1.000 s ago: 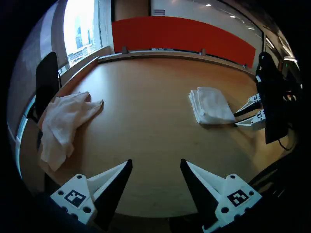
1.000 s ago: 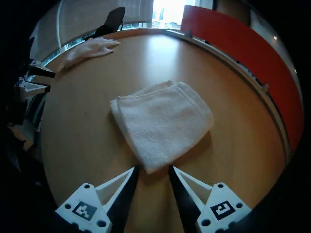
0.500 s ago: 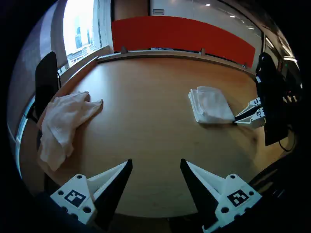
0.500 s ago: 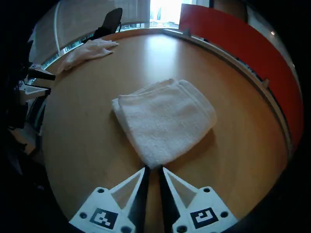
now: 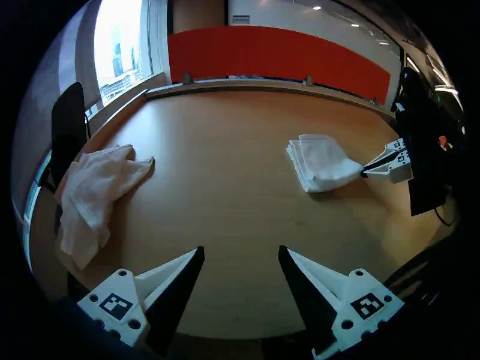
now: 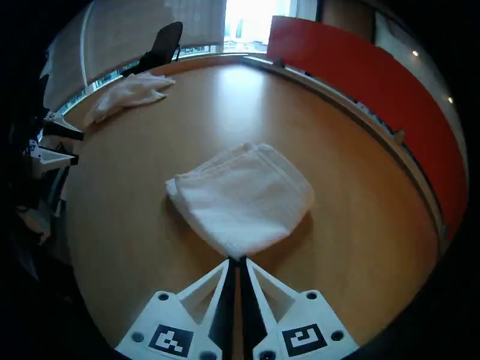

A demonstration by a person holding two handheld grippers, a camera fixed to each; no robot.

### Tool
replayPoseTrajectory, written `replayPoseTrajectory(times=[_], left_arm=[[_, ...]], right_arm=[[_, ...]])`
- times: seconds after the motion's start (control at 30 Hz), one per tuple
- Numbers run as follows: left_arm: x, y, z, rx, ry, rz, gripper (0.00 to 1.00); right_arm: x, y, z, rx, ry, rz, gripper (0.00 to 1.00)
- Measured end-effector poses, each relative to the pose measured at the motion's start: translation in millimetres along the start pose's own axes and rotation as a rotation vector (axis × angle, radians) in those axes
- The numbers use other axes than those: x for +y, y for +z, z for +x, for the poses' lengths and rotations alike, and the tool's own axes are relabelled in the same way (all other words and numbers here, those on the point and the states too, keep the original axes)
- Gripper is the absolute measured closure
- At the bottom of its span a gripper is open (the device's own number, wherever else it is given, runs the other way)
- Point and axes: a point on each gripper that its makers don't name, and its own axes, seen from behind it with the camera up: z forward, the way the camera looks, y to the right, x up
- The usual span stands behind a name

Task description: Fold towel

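White folded towel (image 6: 243,201) pinched at its near corner by the right gripper (image 6: 239,264).
Its fingers are closed together on that corner, low centre in the right gripper view, while the towel lies mid-frame on the wooden table (image 6: 336,198). At the bottom of the left gripper view, the left gripper (image 5: 240,255) is spread wide above bare wood; a crumpled cloth (image 5: 96,192) lies at frame left.

The right gripper (image 6: 238,263) has closed on the folded towel (image 6: 243,198).
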Motion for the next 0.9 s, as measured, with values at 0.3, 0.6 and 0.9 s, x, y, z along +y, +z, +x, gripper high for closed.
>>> replayPoseTrajectory(times=[0.3,0.6,0.9], left_arm=[[2.1,0.5,12,0.030,0.008,-0.012,0.09],[6.3,-1.2,26,0.064,0.021,-0.022,0.09],[10.8,-3.0,36,0.089,0.034,-0.037,0.09]], right_arm=[[17,-18.1,62,0.084,-0.050,-0.032,0.95],[30,-47.1,125,0.173,-0.100,-0.044,0.95],[46,-79.2,158,0.219,-0.120,-0.066,0.95]])
